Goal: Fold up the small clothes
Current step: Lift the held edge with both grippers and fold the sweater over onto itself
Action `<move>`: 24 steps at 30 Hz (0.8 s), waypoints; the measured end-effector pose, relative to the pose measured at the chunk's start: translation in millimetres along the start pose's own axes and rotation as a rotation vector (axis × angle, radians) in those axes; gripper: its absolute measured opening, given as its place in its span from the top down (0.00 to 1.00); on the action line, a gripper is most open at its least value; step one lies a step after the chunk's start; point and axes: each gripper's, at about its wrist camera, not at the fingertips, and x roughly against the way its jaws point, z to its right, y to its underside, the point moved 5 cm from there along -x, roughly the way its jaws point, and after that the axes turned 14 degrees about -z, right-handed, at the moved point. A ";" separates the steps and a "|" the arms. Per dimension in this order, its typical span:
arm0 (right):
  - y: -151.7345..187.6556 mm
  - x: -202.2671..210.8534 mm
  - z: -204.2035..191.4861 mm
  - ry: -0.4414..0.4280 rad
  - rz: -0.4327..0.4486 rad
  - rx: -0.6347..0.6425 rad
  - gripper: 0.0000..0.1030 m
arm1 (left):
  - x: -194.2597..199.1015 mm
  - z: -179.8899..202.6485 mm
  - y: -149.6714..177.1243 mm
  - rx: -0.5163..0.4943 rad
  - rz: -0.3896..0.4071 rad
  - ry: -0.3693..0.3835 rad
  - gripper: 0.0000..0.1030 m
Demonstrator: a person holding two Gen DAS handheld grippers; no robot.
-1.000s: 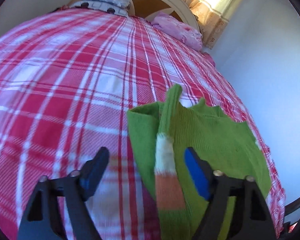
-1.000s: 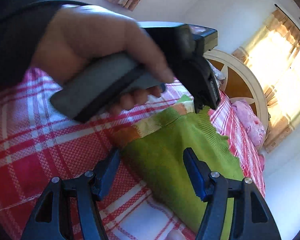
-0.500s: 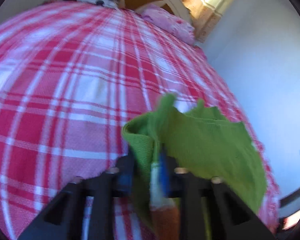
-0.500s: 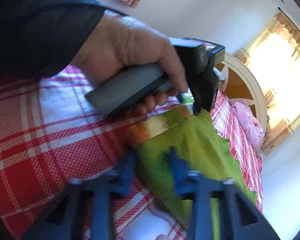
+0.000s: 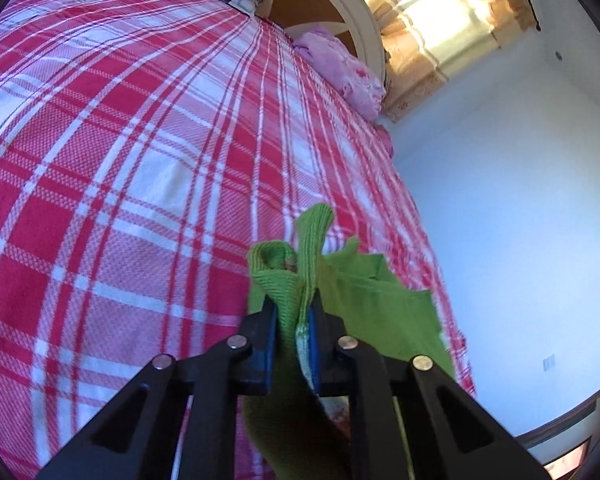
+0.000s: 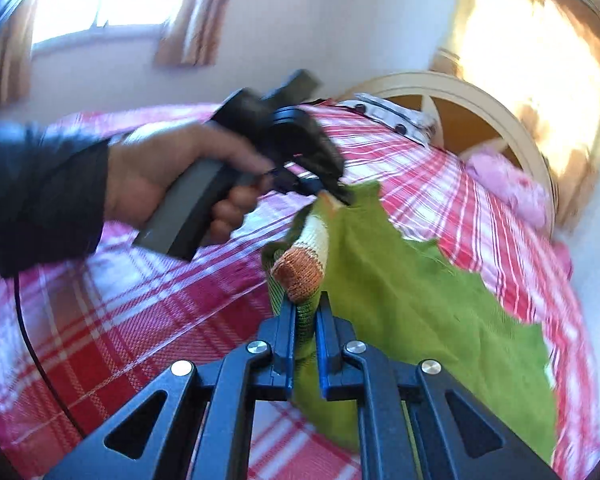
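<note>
Both tongs are clamped on the same small green knitted garment (image 6: 412, 304), which is lifted partly off the red-and-white plaid bed (image 5: 132, 168). The left tongs (image 5: 294, 320) pinch a bunched ridge of green knit with a pale stripe between the blue pads. The right tongs (image 6: 306, 320) are closed on the edge just below the orange-and-cream striped cuff (image 6: 304, 264). In the right wrist view the person's left hand (image 6: 168, 176) holds its tool at the far corner of the cloth.

The main risk is the grip itself. Each pair of tongs holds a thick roll of several layers, not a single edge, so a layer could slip out under tension and the fold line would go crooked. Pulling the 2 grips apart too hard would likely stretch the soft knit or drag the sleeve out of place. The free far side hangs loose and ragged over the bed, so it may land creased or doubled under when lowered. The garment also lies near the bed's right edge, where it could slide off.
</note>
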 end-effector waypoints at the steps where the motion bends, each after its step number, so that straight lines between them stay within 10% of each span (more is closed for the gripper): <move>1: 0.6 2.3 5.6 -0.007 0.006 -0.019 0.93 | 1.0 3.4 -0.2 0.007 0.010 0.006 0.87; 24: 73.4 62.5 151.8 -0.054 0.142 -0.406 0.94 | -73.9 182.1 -8.0 -0.193 -0.014 0.022 0.88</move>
